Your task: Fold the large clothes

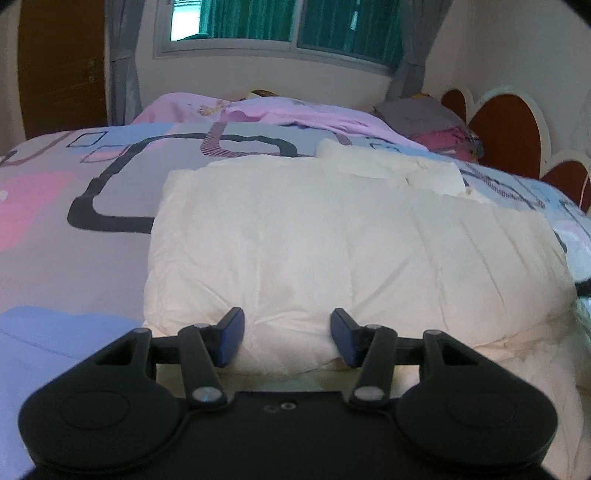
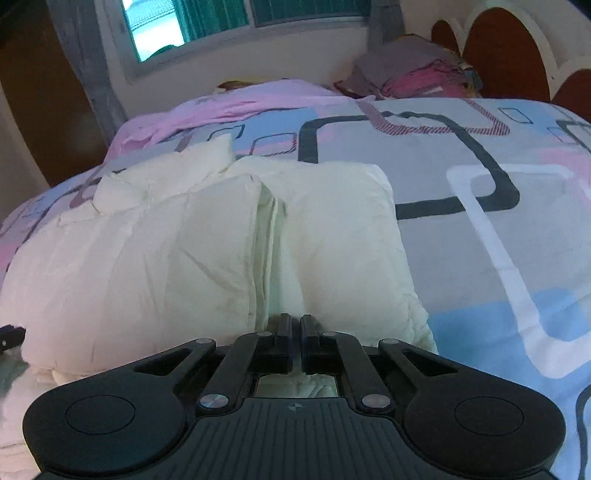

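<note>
A cream padded garment lies folded into a thick bundle on the bed, its sleeve ends toward the far side. In the right wrist view the same garment shows a front seam running down to my fingertips. My left gripper sits at the near edge with its jaws about half apart. A puffy fold fills the gap and its blue pads press into the fold from both sides. My right gripper is shut, its tips pinching the garment's near edge where the seam ends.
The bed's patterned cover in grey, pink and blue stretches left of the garment, and to its right in the other view. A pink blanket and stacked clothes lie at the far side by the brown headboard. A window is behind.
</note>
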A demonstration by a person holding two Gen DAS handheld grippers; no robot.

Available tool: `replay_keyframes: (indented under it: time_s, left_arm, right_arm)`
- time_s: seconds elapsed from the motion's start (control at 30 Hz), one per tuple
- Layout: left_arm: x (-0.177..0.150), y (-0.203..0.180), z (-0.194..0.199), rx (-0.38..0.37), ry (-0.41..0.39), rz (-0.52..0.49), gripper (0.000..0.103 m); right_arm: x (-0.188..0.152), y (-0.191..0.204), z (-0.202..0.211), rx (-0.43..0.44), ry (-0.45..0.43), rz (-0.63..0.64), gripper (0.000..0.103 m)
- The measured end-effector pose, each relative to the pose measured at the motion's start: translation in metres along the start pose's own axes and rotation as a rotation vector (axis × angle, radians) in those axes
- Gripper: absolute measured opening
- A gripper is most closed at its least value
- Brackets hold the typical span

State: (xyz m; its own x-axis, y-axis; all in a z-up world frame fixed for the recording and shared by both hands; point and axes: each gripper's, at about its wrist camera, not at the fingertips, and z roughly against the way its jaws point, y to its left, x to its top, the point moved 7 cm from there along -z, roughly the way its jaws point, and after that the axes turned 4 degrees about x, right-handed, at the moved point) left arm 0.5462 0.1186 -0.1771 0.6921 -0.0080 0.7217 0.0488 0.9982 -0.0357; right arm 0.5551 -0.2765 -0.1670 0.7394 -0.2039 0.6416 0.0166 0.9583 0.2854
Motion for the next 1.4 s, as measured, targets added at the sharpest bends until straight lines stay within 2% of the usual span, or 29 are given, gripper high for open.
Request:
replay_keyframes:
  time_s: [0.03, 0.1, 0.13, 0.17, 0.2, 0.3, 0.33, 0.37, 0.47, 0.57, 0.6, 0.7, 0.9, 0.93, 1.0, 1.03, 1.07, 1.1, 1.23, 1.3, 1.4]
  left_arm:
    - [0.004, 0.001, 0.006, 0.013, -0.010, -0.013, 0.058]
    - [0.014, 0.004, 0.020, 0.044, -0.081, -0.024, 0.089]
    - [0.020, 0.006, 0.025, 0.044, -0.116, -0.022, 0.087]
    - [0.027, 0.008, 0.025, 0.035, -0.125, -0.017, 0.080]
    - [0.034, 0.009, 0.023, 0.027, -0.124, -0.008, 0.074]
    - [0.058, 0.008, 0.007, 0.018, -0.136, -0.016, 0.073]
    - [0.066, 0.006, 0.000, 0.012, -0.135, -0.021, 0.073]
    - [0.073, 0.003, -0.008, 0.000, -0.124, -0.023, 0.074]
    - [0.082, -0.003, -0.035, -0.006, -0.087, -0.052, 0.077]
    - [0.079, 0.004, -0.061, 0.009, -0.045, -0.063, 0.078]
    - [0.075, 0.008, -0.069, 0.012, -0.032, -0.063, 0.083]
    - [0.064, 0.018, -0.087, 0.003, -0.010, -0.049, 0.093]
    - [0.060, 0.020, -0.090, 0.012, -0.015, -0.036, 0.095]
    - [0.062, 0.021, -0.088, 0.025, -0.016, -0.036, 0.095]
    - [0.067, 0.018, -0.071, 0.059, -0.046, -0.046, 0.083]
    - [0.068, 0.014, -0.055, 0.053, -0.077, -0.040, 0.083]
    - [0.067, 0.008, -0.039, 0.028, -0.112, -0.025, 0.085]
    - [0.065, -0.001, -0.023, -0.003, -0.138, -0.019, 0.086]
    - [0.042, -0.044, 0.011, -0.057, -0.151, -0.050, 0.086]
    - [0.031, -0.059, 0.013, -0.050, -0.140, -0.078, 0.086]
    - [0.015, -0.069, -0.003, -0.031, -0.085, -0.125, 0.086]
  right_arm:
    - [0.005, -0.001, 0.010, -0.027, -0.046, 0.000, 0.004]
    - [0.016, 0.002, 0.030, -0.048, -0.125, 0.007, 0.009]
    - [0.023, 0.008, 0.034, -0.033, -0.147, 0.018, 0.029]
    - [0.029, 0.014, 0.036, -0.018, -0.169, 0.032, 0.060]
    - [0.036, 0.023, 0.036, -0.007, -0.190, 0.058, 0.068]
    - [0.051, 0.051, 0.022, 0.047, -0.183, 0.133, 0.067]
    - [0.056, 0.062, 0.012, 0.066, -0.166, 0.168, 0.049]
    - [0.060, 0.071, 0.001, 0.066, -0.147, 0.199, 0.039]
    - [0.063, 0.080, -0.035, 0.058, -0.092, 0.240, 0.039]
    - [0.058, 0.065, -0.070, -0.007, -0.039, 0.243, 0.039]
    - [0.053, 0.059, -0.075, -0.017, -0.030, 0.243, 0.039]
    - [0.039, 0.052, -0.090, -0.014, -0.037, 0.268, 0.039]
    - [0.030, 0.049, -0.094, -0.036, -0.054, 0.288, 0.039]
    - [0.033, 0.051, -0.091, -0.047, -0.042, 0.292, 0.039]
    - [0.040, 0.058, -0.070, -0.082, -0.061, 0.295, 0.042]
    - [0.042, 0.061, -0.056, -0.076, -0.095, 0.288, 0.059]
    - [0.042, 0.066, -0.041, -0.037, -0.125, 0.277, 0.072]
    - [0.039, 0.072, -0.029, 0.006, -0.130, 0.274, 0.072]
    - [0.016, 0.087, -0.009, 0.040, -0.103, 0.303, 0.071]
    - [0.005, 0.088, -0.006, 0.024, -0.100, 0.319, 0.071]
    - [-0.008, 0.077, -0.020, -0.042, -0.038, 0.330, 0.071]
